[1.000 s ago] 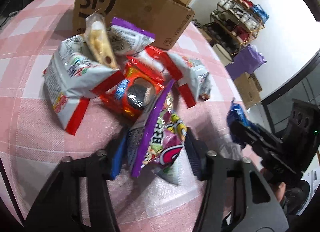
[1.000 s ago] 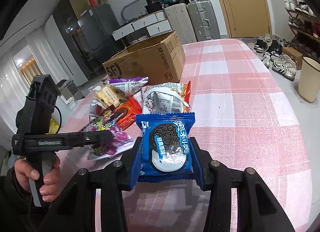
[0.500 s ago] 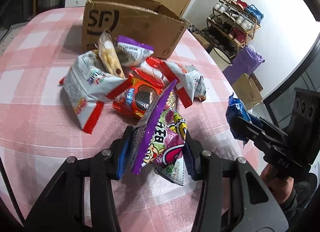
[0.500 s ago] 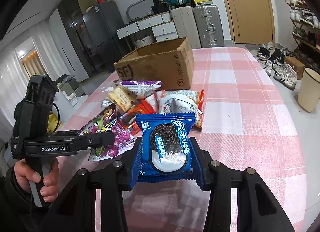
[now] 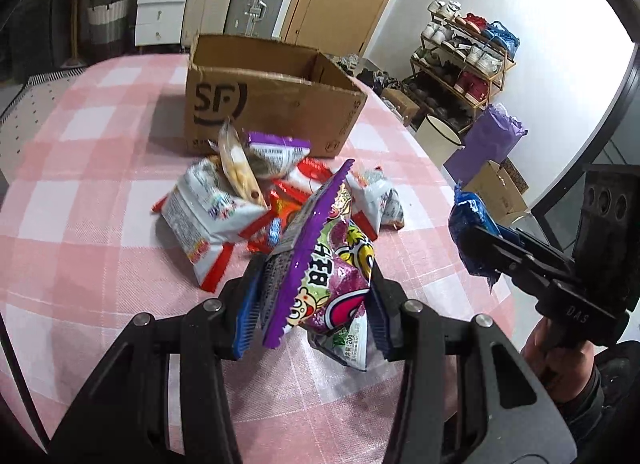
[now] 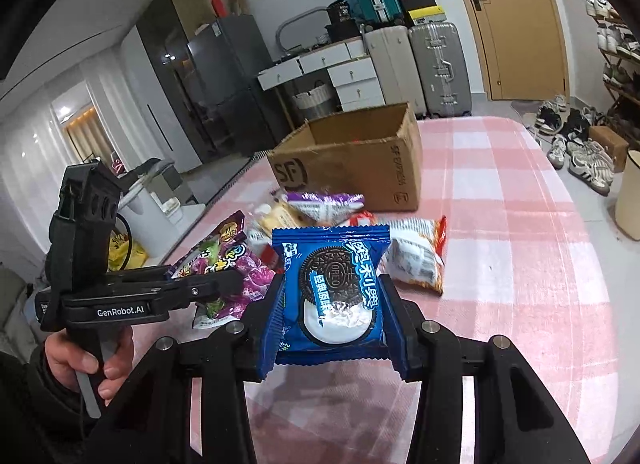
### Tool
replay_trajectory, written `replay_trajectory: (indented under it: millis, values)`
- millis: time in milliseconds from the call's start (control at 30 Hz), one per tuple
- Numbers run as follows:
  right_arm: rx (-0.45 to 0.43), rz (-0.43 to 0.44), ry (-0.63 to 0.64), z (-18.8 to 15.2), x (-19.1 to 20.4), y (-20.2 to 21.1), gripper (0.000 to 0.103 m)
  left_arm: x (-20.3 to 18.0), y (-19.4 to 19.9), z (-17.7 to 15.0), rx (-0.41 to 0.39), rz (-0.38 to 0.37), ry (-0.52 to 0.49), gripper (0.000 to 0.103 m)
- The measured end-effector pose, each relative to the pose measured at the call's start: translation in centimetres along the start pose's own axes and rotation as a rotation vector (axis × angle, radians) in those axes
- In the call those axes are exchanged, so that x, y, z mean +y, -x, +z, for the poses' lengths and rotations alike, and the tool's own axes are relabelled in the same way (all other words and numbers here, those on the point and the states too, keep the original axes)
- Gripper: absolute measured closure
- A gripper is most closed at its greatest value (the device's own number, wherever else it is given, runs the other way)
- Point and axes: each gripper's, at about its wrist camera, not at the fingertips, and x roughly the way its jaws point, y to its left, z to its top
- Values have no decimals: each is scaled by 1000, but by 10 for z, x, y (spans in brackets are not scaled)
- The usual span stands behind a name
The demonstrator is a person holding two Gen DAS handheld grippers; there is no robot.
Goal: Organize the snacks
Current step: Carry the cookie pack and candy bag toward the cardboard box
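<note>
My left gripper (image 5: pixel 312 304) is shut on a purple candy bag (image 5: pixel 320 264) and holds it above the pink checked tablecloth (image 5: pixel 80 192). My right gripper (image 6: pixel 332 312) is shut on a blue Oreo packet (image 6: pixel 336 288), also lifted off the table. Beyond both lies a pile of snack bags (image 5: pixel 248 192), white, red and purple, in front of an open cardboard box (image 5: pixel 272 96) marked SF. The right gripper with its blue packet (image 5: pixel 472 232) shows at the right of the left wrist view. In the right wrist view the left gripper (image 6: pixel 224 284) is at the left with the purple bag (image 6: pixel 232 260).
The open box (image 6: pixel 352 160) stands at the far side of the table, past the snack pile (image 6: pixel 400 248). A person's hand (image 6: pixel 84 360) grips the left handle. Suitcases, drawers and a door stand behind; a shoe rack (image 5: pixel 468 60) and a white bin (image 5: pixel 440 136) are off the table's right edge.
Both grippers have risen with their packets. The purple candy bag now hangs clear of the pile, and the box and room behind show more fully in both views.
</note>
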Motion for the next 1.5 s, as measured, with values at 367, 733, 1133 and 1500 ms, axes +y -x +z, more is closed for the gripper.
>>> replay_trajectory:
  millis: [367, 733, 1133, 1500]
  values:
    - [-100, 51, -3, 46, 6, 7, 58, 14, 35, 35, -79, 41, 21, 60]
    - [-185, 74, 24, 103, 19, 7, 58, 25, 56, 85, -129, 62, 28, 60]
    - [-217, 60, 88, 159, 30, -4, 58, 15, 70, 140, -165, 91, -12, 60]
    - [-204, 31, 150, 203, 34, -26, 58, 19, 65, 202, -167, 120, -45, 60]
